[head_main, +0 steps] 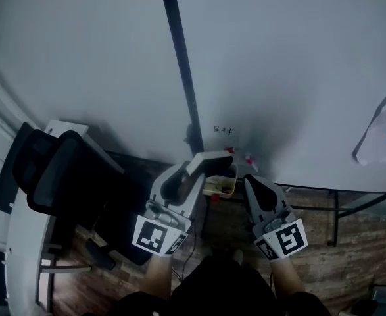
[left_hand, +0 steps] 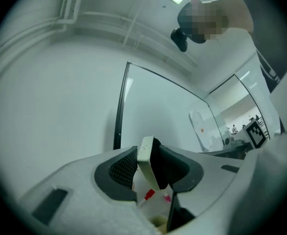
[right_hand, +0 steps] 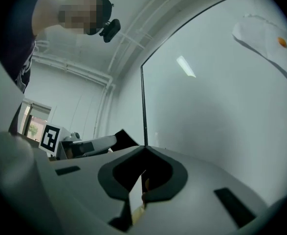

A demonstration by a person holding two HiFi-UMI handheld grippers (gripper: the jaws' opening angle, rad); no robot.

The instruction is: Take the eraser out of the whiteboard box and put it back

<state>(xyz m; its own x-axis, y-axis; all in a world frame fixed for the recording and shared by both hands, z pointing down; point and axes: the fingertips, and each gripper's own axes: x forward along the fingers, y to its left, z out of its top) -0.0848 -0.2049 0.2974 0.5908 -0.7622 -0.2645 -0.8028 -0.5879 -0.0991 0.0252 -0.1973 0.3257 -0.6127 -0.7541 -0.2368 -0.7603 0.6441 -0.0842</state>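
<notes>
My left gripper [head_main: 199,171] is shut on the eraser [head_main: 212,161], a white-backed block with black felt, held just above the small yellowish whiteboard box [head_main: 220,188] at the board's lower edge. In the left gripper view the eraser [left_hand: 147,161] stands tilted between the dark pads of the left gripper [left_hand: 150,166]. Below it are red marker caps [left_hand: 149,194] and a bit of the box [left_hand: 158,223]. My right gripper [head_main: 254,182] hovers just right of the box. In the right gripper view the right gripper [right_hand: 144,151] has its jaws meeting at the tips with nothing held.
The big whiteboard [head_main: 285,64] fills the view ahead, split by a black upright strip [head_main: 179,58]. A sheet of paper [head_main: 382,137] sticks to it at the right. A black office chair [head_main: 54,176] and white desk [head_main: 22,249] stand left; the board's stand bar [head_main: 337,210] is right.
</notes>
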